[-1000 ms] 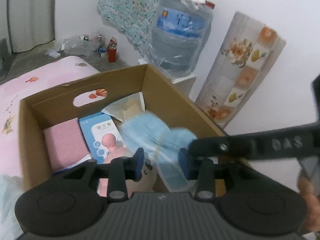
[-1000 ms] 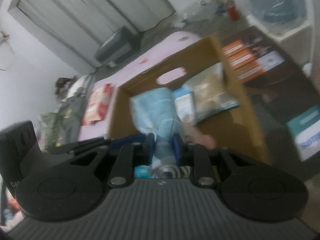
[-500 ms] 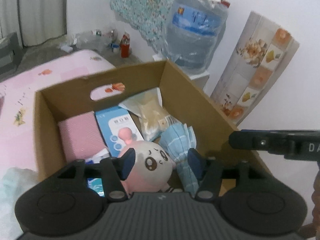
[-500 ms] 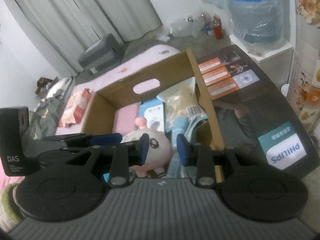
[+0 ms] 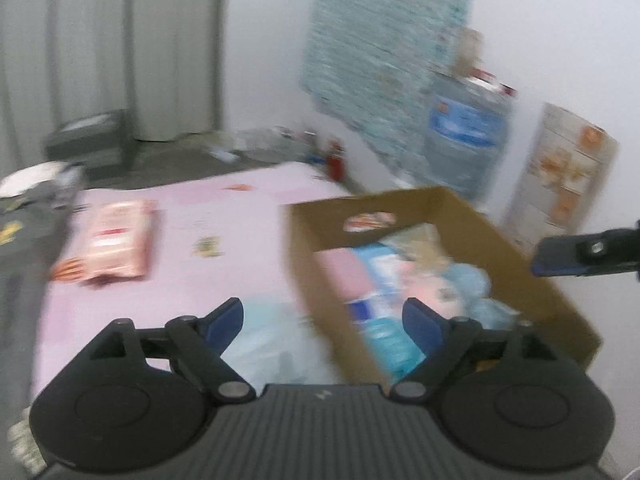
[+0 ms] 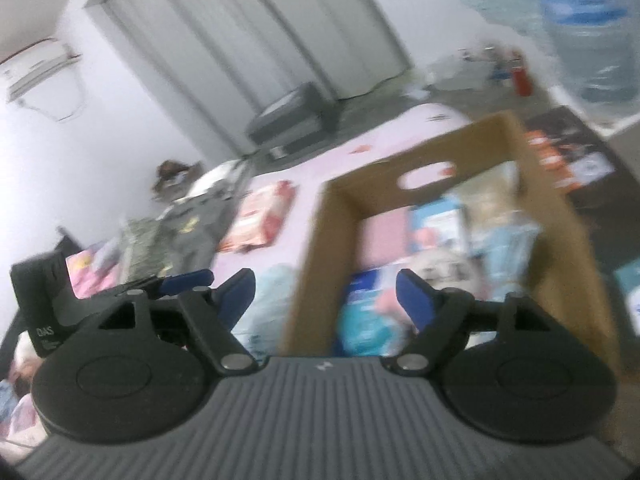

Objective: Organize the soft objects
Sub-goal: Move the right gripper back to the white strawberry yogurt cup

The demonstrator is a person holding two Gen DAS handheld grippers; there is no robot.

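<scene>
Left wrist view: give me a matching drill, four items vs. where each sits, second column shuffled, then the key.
Items:
1. cardboard box
2. pink-red packet
3. water jug
4. pale blue bag

Places:
A. against the back wall, behind the box
B. flat on the pink sheet, far left
C. on the sheet just outside the box's near left wall
D. right of centre, holding the pink plush and blue items

Pairs: 1-D, 2-B, 3-A, 4-C

Both grippers tilt downward. The left gripper (image 5: 323, 320) has just been opening its jaws, nothing between them. The right gripper (image 6: 325, 294) likewise has just spread wide, empty.
</scene>
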